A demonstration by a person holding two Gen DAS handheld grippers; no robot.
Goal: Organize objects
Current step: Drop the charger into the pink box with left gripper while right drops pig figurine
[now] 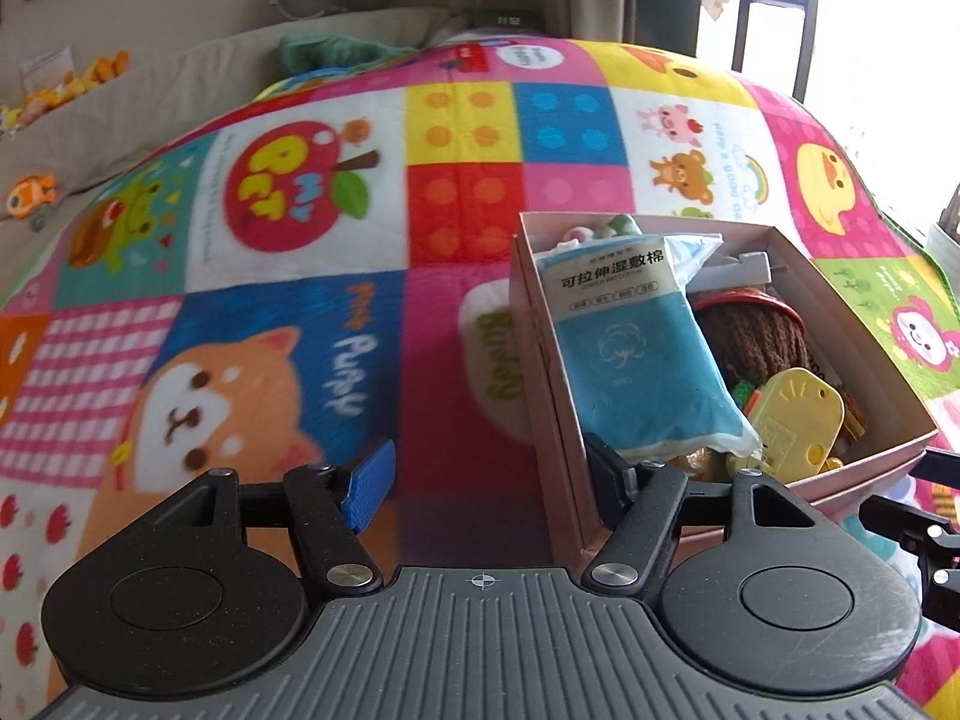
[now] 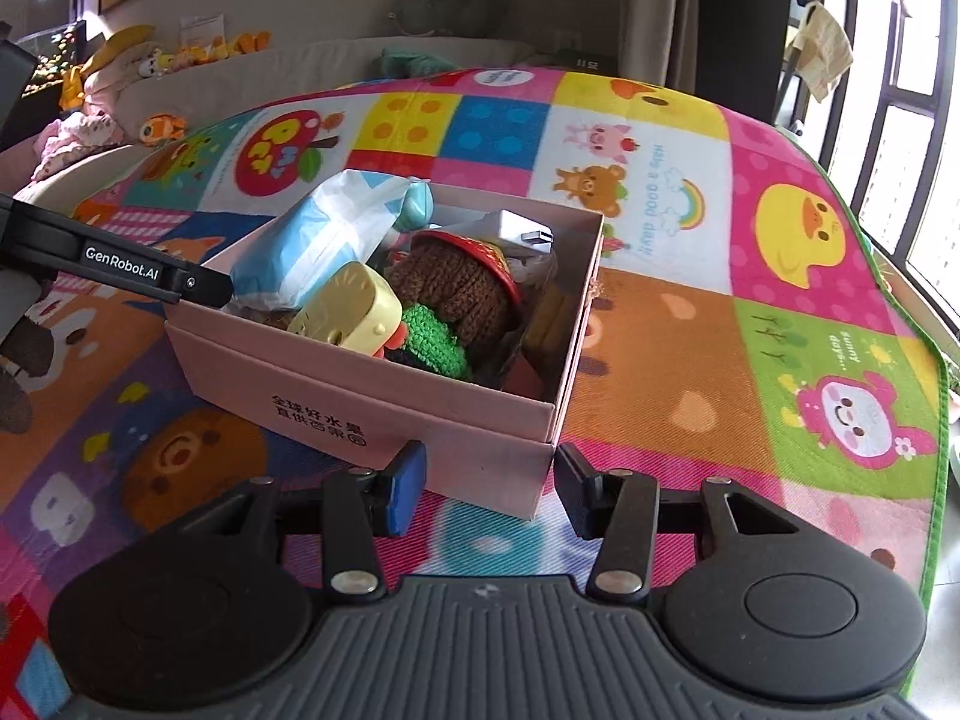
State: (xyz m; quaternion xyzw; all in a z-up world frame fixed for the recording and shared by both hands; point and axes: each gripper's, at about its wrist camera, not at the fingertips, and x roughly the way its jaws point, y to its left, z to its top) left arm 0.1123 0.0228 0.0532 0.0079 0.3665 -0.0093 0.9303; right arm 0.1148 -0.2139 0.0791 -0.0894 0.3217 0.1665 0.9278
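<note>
Two views: both look across one patchwork blanket [image 1: 300,300] spread over a bed, with a pink box on it.
Blanket: bright cartoon squares, among them a puppy, an apple, a yellow duck [image 2: 798,234] and toy-brick patterns.
Pink box [image 2: 372,396]: open-topped cardboard, printed characters on its near side, sitting flat on the blanket; it is full.
Blue packet [image 1: 636,354]: a soft pack of cotton pads, leaning upright against the box's left wall, its top poking above the rim.
Brown knitted item [image 2: 462,282]: mid-box, with a red rim, touching a green crochet piece [image 2: 432,336] beside it.
Yellow plastic toy [image 2: 354,306]: lies at the near edge of the box, just beside the packet.
Grey object [image 2: 522,228]: at the far end of the box; what it is cannot be told.
Left tool [image 1: 492,480]: fingers spread wide, nothing between them; its right finger [image 1: 609,477] sits at the box's near corner.
Right tool [image 2: 489,489]: fingers apart and empty, just in front of the box's near right corner.
</note>
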